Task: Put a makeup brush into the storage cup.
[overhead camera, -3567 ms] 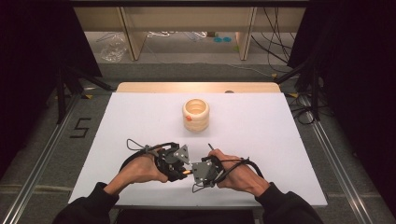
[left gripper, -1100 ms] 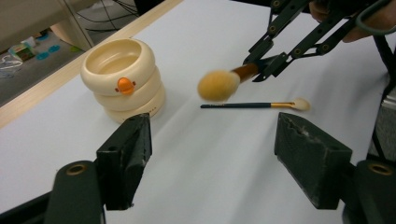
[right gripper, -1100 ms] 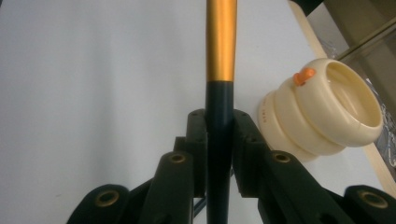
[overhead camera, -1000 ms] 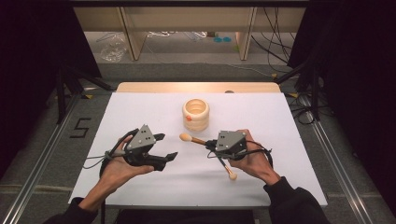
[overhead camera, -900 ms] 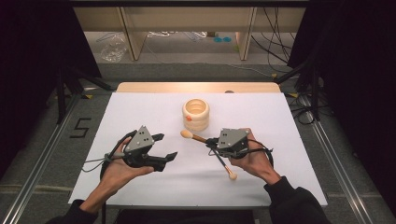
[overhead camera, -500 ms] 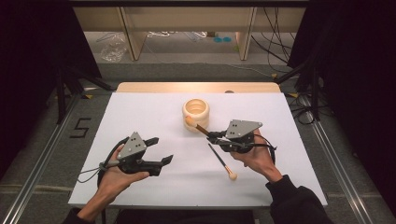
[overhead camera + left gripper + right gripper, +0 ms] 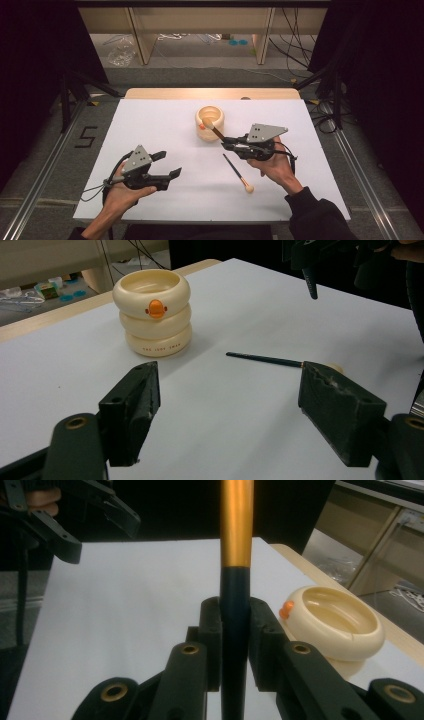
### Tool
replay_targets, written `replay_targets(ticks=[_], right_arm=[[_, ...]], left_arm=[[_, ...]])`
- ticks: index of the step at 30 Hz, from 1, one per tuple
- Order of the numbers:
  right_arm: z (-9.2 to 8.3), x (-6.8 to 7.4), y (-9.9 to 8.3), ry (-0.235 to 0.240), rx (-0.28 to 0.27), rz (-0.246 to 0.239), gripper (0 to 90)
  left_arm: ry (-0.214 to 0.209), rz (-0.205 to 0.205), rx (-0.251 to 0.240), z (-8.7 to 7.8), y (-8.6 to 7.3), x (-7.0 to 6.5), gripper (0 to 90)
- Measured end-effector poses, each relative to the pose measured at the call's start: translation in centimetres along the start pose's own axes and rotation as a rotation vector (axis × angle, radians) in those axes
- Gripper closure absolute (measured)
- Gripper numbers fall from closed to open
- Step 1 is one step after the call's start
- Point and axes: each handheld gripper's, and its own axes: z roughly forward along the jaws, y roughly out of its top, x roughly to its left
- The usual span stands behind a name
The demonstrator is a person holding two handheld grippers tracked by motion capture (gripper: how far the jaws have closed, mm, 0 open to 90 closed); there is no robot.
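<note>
My right gripper [image 7: 227,145] pinched a brush [image 7: 214,131] by its dark handle, jaws pressed tight on it, and the brush's pale head sat over the rim of the cream cup [image 7: 209,123] while the gripper hung just beside the cup. A second brush [image 7: 238,172] lay flat on the white table [image 7: 165,120] near the cup, on my side of it. My left gripper [image 7: 167,165] rested farther from the cup, jaws spread wide and holding nothing.

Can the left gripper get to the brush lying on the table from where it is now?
Probably yes. The left gripper is open, and only bare white table lies between it and the loose brush; the right gripper is busy over the cup.
</note>
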Motion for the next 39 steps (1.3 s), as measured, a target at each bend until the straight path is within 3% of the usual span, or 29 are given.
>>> replay_targets(ticks=[5,19,30,31,32,39], right_arm=[[0.2,0.1,0.0,0.001,-0.012,-0.003,79.4],[1.0,0.7,0.0,0.063,-0.073,0.046,79.5],[1.7,1.5,0.2,0.111,-0.1,0.039,79.5],[1.7,1.5,0.2,0.111,-0.1,0.039,79.5],[1.7,1.6,0.2,0.107,-0.092,0.034,79.5],[2.1,2.3,0.3,0.128,-0.098,0.013,79.5]], left_arm=[[-0.007,-0.008,-0.019,0.1,0.4,-0.1,25.9],[-0.051,-0.035,-0.075,1.0,1.9,-1.0,28.1],[-0.103,-0.015,-0.123,2.0,4.0,-1.9,33.6],[-0.109,0.003,-0.127,2.1,4.2,-1.9,33.6],[-0.116,-0.012,-0.133,2.3,4.3,-2.0,34.1],[-0.164,0.004,-0.146,3.2,5.2,-2.7,41.9]])
